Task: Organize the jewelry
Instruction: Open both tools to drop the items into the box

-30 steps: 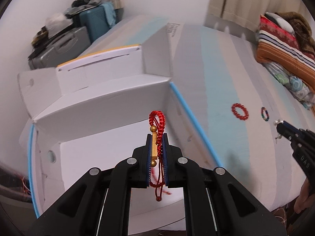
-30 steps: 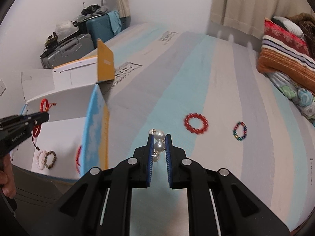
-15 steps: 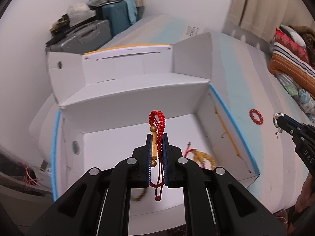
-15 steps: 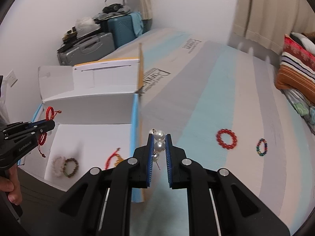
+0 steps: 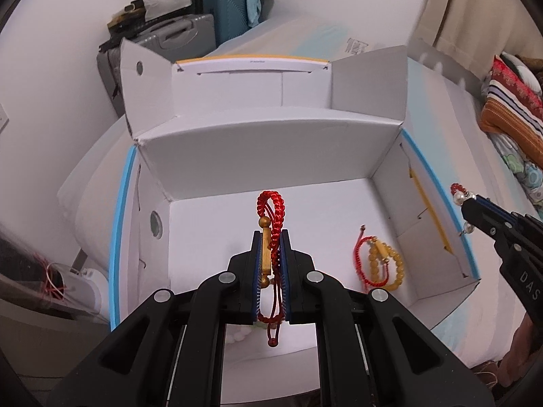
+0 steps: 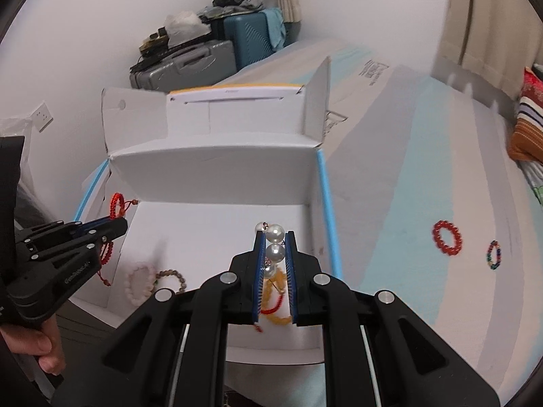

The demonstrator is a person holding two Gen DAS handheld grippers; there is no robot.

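Observation:
A white cardboard box (image 5: 271, 142) with open flaps lies on the bed. My left gripper (image 5: 270, 247) is shut on a red braided cord bracelet (image 5: 273, 208) with gold beads, above the box floor. My right gripper (image 6: 275, 247) is shut on a pearl piece (image 6: 274, 237), over the box's right side. Inside the box lie an amber bead bracelet with red cord (image 5: 381, 264), a pale bead bracelet (image 6: 137, 281) and a brown bead bracelet (image 6: 173, 279). A red bead bracelet (image 6: 447, 236) and a multicoloured bead bracelet (image 6: 493, 254) lie on the bed.
The striped bedsheet (image 6: 407, 169) stretches to the right. Folded blankets (image 5: 509, 108) lie at the far right. Suitcases (image 6: 210, 54) stand against the wall behind the box. The box's raised flaps (image 6: 315, 101) stand at the back.
Both grippers have moved left, from over the bed and box edge to over the box interior. Each still holds its piece.

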